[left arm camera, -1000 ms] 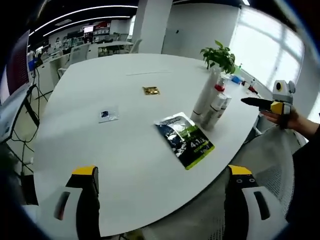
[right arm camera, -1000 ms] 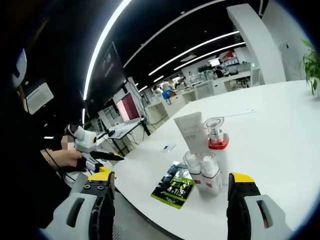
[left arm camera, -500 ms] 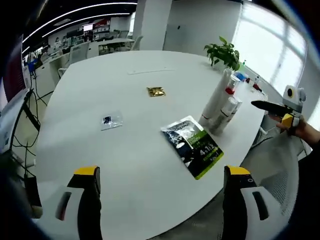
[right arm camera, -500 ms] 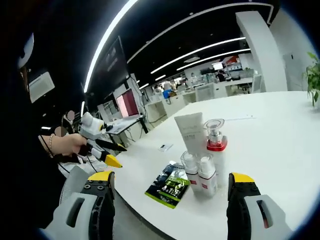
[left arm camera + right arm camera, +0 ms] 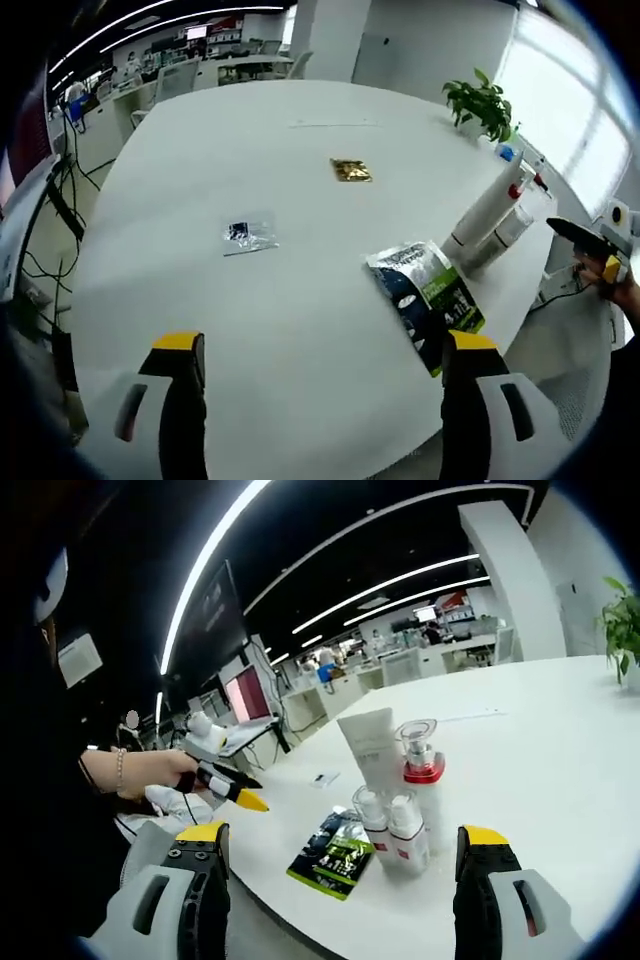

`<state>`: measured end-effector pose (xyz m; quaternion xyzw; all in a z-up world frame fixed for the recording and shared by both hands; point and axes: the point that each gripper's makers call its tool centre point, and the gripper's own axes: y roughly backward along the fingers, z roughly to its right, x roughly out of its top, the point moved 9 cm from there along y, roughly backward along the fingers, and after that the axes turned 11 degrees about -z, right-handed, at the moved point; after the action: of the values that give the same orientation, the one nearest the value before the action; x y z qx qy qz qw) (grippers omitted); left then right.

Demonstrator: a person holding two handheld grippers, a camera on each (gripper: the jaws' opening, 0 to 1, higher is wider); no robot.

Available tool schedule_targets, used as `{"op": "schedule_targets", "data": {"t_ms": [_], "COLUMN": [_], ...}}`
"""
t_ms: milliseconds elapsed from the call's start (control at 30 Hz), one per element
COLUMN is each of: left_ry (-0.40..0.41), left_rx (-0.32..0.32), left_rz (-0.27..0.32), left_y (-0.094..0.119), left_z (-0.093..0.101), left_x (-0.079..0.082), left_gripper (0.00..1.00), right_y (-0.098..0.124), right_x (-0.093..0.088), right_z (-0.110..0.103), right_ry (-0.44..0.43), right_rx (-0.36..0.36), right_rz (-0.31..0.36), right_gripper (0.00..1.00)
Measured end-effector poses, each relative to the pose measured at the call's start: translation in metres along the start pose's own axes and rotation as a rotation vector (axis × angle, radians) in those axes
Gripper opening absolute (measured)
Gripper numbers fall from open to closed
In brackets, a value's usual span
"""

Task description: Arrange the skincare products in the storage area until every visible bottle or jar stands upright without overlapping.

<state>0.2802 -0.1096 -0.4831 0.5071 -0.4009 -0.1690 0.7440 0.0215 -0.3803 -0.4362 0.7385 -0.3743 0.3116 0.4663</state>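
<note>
A cluster of skincare products stands upright near the table's edge: a tall white tube (image 5: 372,748), a pump bottle with a red collar (image 5: 421,772), and two small white bottles (image 5: 370,816) (image 5: 404,822). The left gripper view shows the same cluster (image 5: 490,215) at the right. A green and black pouch (image 5: 425,298) (image 5: 336,854) lies flat beside it. My left gripper (image 5: 325,405) is open over the near table edge. My right gripper (image 5: 345,900) is open, facing the bottles from a short distance. A hand holds the left gripper (image 5: 228,782) over the table's edge, left of the pouch.
On the round white table (image 5: 200,300) lie a gold sachet (image 5: 350,170) and a small clear packet (image 5: 248,235). A potted plant (image 5: 483,100) stands at the far edge. The right gripper (image 5: 588,240) shows beyond the table's rim. Office desks and monitors (image 5: 255,695) sit behind.
The left gripper has moved in over the table, so the pouch and bottles slide right in its view. In the right gripper view it has drawn closer to the pouch. The products have not moved.
</note>
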Motion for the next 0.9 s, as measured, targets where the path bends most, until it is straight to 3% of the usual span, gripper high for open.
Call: {"op": "schedule_targets", "data": {"t_ms": [200, 600, 900], "left_ry": [0.024, 0.142, 0.145], "left_rx": [0.008, 0.022, 0.04], "left_rz": [-0.042, -0.032, -0.033], "left_y": [-0.019, -0.038, -0.052], "left_z": [-0.013, -0.037, -0.047], "left_x": [0.008, 0.039, 0.058], "left_gripper": [0.86, 0.76, 0.69], "right_y": [0.0, 0.0, 0.0], "right_x": [0.0, 0.0, -0.001], "right_z": [0.0, 0.003, 0.007], "right_ry": [-0.007, -0.035, -0.052], "right_rx": [-0.014, -0.039, -0.047], "right_rz": [-0.002, -0.003, -0.007], "right_gripper": [0.99, 0.99, 0.98]}}
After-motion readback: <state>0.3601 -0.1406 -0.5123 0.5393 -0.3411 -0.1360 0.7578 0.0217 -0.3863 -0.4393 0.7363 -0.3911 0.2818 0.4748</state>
